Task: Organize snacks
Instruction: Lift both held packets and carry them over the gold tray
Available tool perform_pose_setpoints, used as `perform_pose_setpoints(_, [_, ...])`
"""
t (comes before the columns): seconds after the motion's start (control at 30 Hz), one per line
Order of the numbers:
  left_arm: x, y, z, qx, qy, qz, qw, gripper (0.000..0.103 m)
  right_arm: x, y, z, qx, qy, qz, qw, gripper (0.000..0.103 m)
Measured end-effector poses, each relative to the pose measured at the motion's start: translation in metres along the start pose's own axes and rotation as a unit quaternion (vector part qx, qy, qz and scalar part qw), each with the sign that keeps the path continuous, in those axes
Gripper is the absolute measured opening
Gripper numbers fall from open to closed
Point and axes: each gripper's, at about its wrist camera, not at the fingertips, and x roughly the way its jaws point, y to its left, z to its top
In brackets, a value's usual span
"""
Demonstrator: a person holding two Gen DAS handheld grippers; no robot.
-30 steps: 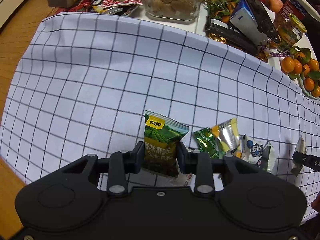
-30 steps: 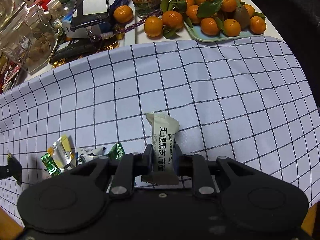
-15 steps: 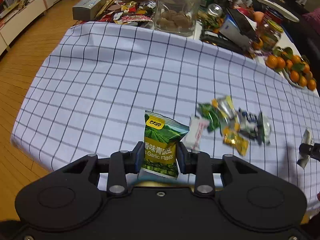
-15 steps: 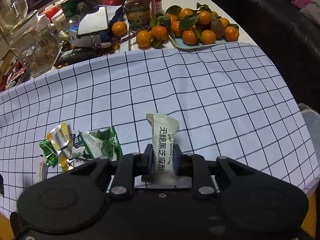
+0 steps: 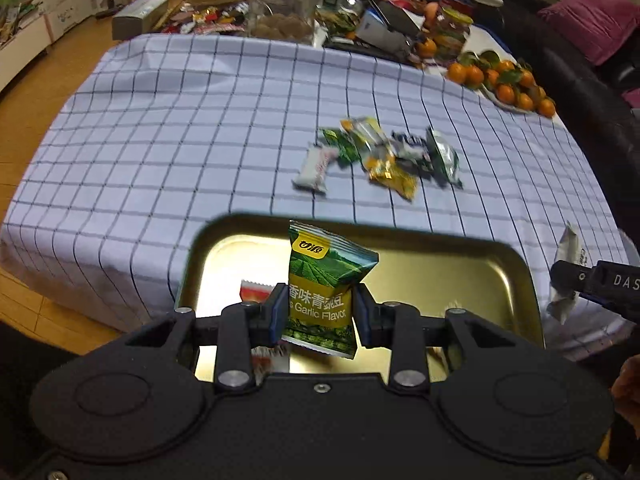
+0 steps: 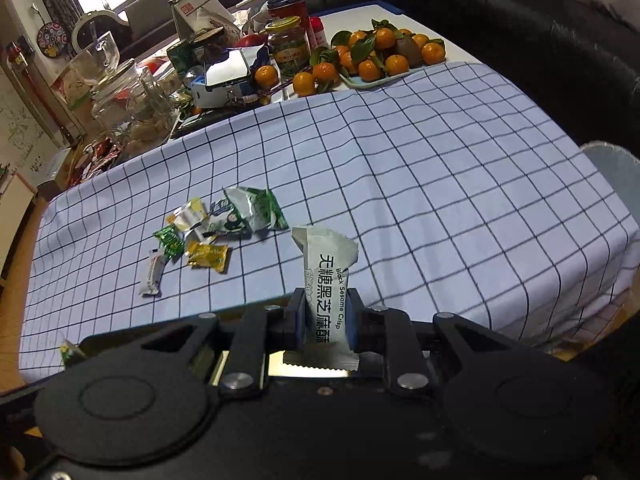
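Observation:
My left gripper (image 5: 320, 310) is shut on a green garlic-flavour pea packet (image 5: 326, 280) and holds it over a gold metal tray (image 5: 460, 272) at the table's near edge. A red and white packet (image 5: 256, 290) lies in the tray. My right gripper (image 6: 322, 320) is shut on a white black sesame crisp bar (image 6: 326, 276), also above the tray (image 6: 240, 362). It shows at the right of the left wrist view (image 5: 560, 276). A pile of several loose snack packets (image 5: 384, 152) lies on the checked cloth, also in the right wrist view (image 6: 216, 228).
The blue-checked tablecloth (image 5: 180, 120) covers the table. At the far side stand a glass jar (image 5: 284, 4), boxes, a phone and a plate of oranges (image 6: 380, 56). A black sofa (image 6: 560, 40) lies to the right. Wooden floor is at the left.
Both grippers have pulled back from the table with their packets. The gold tray has come into view under them and the snack pile now lies farther away.

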Motion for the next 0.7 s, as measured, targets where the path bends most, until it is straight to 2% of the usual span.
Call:
perform_pose_setpoints(0.23, [0.001,-0.011,-0.031,0.003,0.036,-0.002,0.9993,0.042,-0.022,-0.002,-0.046,0.003,0.031,0.012,0.999,0.021])
perform_pose_setpoints(0.37, [-0.001,-0.013,-0.039,-0.004,0.042,0.011,0.9990,0.042,-0.031,-0.006,-0.056,0.021,0.049,0.017,0.998,0.021])
perform_pose_setpoints(0.53, [-0.007,-0.014,-0.047,-0.015,0.059,0.056,0.9966,0.042,-0.044,-0.008,-0.064,0.029,0.058,0.026,0.998,0.021])
perform_pose_setpoints(0.7, [-0.009,-0.013,-0.057,-0.037,0.090,0.059,0.9935,0.042,-0.051,-0.002,-0.074,0.017,0.073,0.036,0.997,0.021])
